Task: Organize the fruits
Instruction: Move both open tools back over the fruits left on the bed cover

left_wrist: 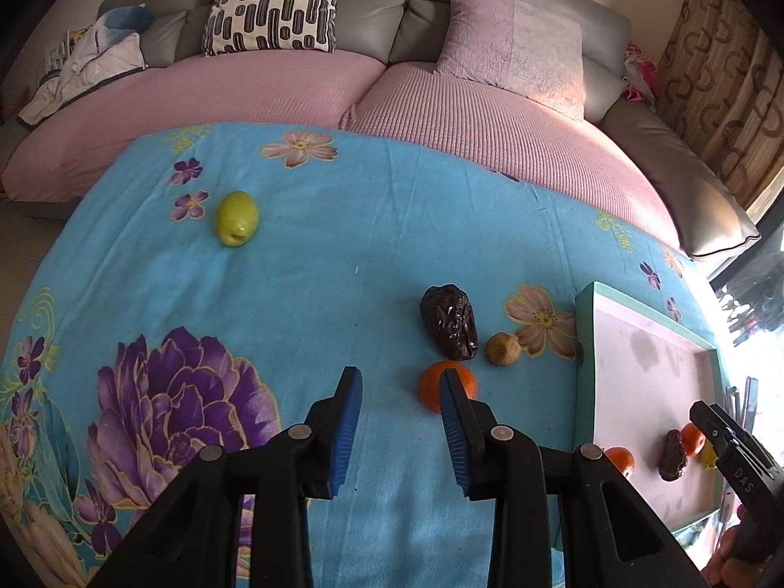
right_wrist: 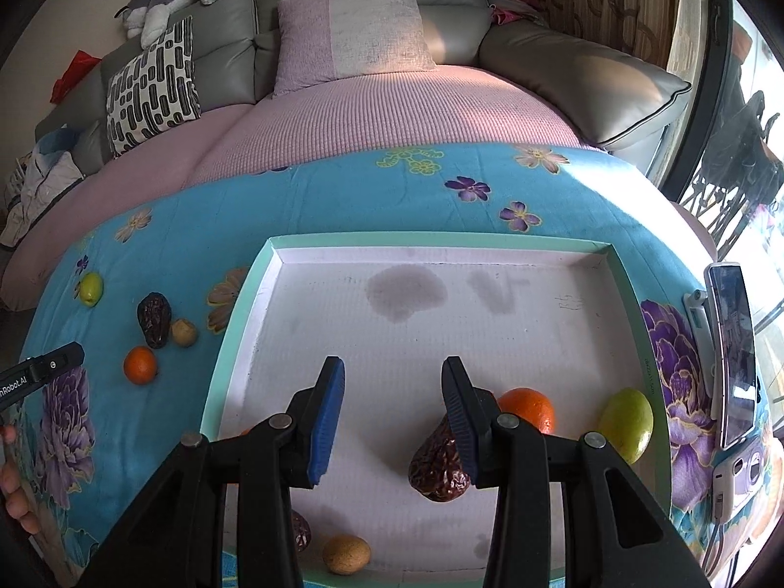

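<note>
On the blue flowered cloth lie a green lemon (left_wrist: pixel 236 218), a dark wrinkled date (left_wrist: pixel 448 322), a small tan fruit (left_wrist: pixel 502 349) and an orange (left_wrist: pixel 443 385). My left gripper (left_wrist: pixel 401 382) hangs open just left of that orange, nothing between its fingers. The mint-rimmed tray (right_wrist: pixel 245 304) holds an orange (right_wrist: pixel 528 408), a green fruit (right_wrist: pixel 627 424), a dark date (right_wrist: pixel 436 465), a tan fruit (right_wrist: pixel 345 553) and another dark fruit (right_wrist: pixel 300 531). My right gripper (right_wrist: pixel 392 372) is open above the tray, empty.
A pink-covered grey sofa (left_wrist: pixel 441 112) with a patterned pillow (left_wrist: pixel 274 5) and a pink pillow (left_wrist: pixel 509 44) borders the table's far side. A phone on a white stand (right_wrist: pixel 730 357) sits right of the tray. A hand (right_wrist: pixel 12 485) shows at the left edge.
</note>
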Demonstrator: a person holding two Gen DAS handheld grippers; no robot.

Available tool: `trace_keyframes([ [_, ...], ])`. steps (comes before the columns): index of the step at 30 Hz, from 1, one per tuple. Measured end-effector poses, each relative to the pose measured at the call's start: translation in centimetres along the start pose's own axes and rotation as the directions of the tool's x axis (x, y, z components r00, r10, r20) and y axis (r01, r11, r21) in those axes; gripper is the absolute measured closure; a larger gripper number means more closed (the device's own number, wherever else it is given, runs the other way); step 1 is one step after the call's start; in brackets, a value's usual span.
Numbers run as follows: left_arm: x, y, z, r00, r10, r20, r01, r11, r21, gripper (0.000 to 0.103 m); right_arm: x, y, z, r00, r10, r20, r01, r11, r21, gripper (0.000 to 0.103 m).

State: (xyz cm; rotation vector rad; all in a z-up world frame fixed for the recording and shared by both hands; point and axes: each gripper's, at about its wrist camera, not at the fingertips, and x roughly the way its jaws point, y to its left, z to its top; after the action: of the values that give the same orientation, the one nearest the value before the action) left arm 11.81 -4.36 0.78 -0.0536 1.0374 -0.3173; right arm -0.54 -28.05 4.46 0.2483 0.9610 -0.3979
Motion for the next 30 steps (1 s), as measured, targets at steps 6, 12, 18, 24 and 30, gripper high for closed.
trace_keyframes([
  [6,-0.1,0.8,-0.3,1.000,0.011,-0.003,-0.011,1.000,0.002,0.048,0.5,1.7,-0.3,1.000,0.010,-0.015,-0.011,0.999,-0.036,0.054],
  [12,0.0,1.9,-0.6,0.999,0.046,-0.013,-0.046,0.999,-0.005,0.024,1.0,3.2,-0.5,0.999,0.020,-0.031,-0.022,0.997,-0.068,0.042],
  [18,0.4,2.7,-0.6,0.997,0.069,-0.021,-0.070,0.997,-0.025,0.009,1.8,4.2,-0.9,0.998,0.036,-0.054,-0.040,0.996,-0.082,0.026],
  [24,0.9,2.9,-0.8,0.996,0.091,-0.022,-0.092,0.996,-0.021,0.000,1.9,5.1,-1.1,0.998,0.054,-0.045,-0.058,0.993,-0.102,0.021],
  [30,1.4,3.0,-0.9,0.993,0.115,-0.008,-0.115,0.993,-0.022,0.000,1.1,5.5,-1.0,0.997,0.078,0.002,-0.077,0.991,-0.108,0.006],
])
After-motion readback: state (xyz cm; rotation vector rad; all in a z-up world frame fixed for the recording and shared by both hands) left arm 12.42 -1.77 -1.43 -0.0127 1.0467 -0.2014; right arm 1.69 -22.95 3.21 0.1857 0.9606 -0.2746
